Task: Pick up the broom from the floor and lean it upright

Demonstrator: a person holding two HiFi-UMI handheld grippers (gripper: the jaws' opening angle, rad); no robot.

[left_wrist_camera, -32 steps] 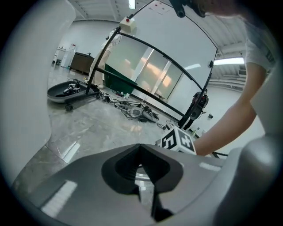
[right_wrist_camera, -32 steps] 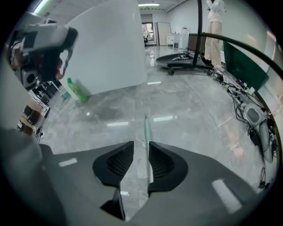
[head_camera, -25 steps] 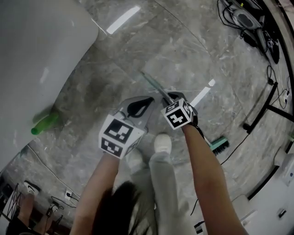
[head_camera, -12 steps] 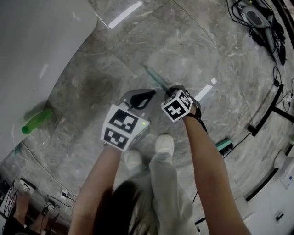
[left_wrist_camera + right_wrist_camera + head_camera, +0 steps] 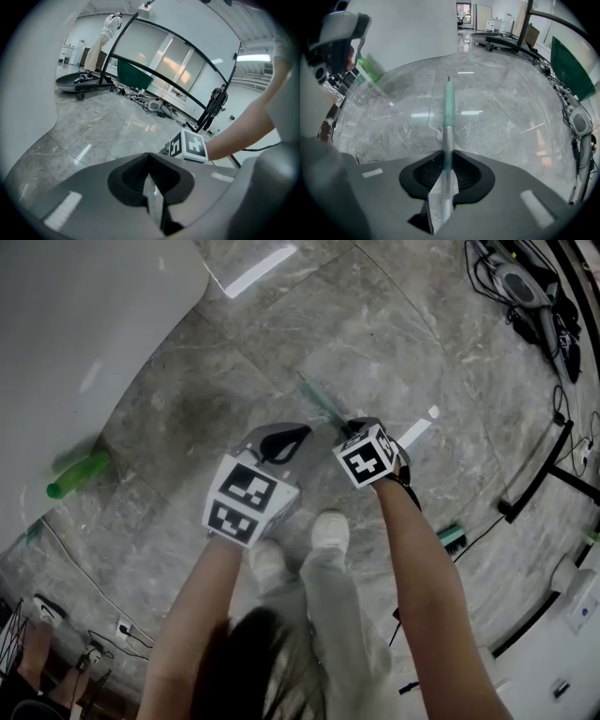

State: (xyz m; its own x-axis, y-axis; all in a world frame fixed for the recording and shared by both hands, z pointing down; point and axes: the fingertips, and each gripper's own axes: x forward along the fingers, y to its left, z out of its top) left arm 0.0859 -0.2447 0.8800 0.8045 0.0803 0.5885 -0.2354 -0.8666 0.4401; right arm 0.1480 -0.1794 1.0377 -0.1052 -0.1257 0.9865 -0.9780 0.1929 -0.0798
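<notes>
The right gripper [image 5: 447, 159] has its jaws clamped on the broom [image 5: 448, 110], gripping its metal handle, whose green-tipped end points away over the grey marble floor [image 5: 501, 117]. The brush head [image 5: 451, 537] rests on the floor beside the person's right arm. The left gripper [image 5: 150, 159], just beside the right one, has its jaws closed on nothing.

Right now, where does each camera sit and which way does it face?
Head view: on the person's head, facing steeply down at the floor; forearms, shoes, left gripper and right gripper show.
Left gripper view: on the left gripper, facing across the room at a black frame; its empty fingers and the right forearm show.
Right gripper view: on the right gripper, facing the floor, with the broom handle gripped in its fingers.
Shared: head and right gripper views both show the broom handle.
</notes>
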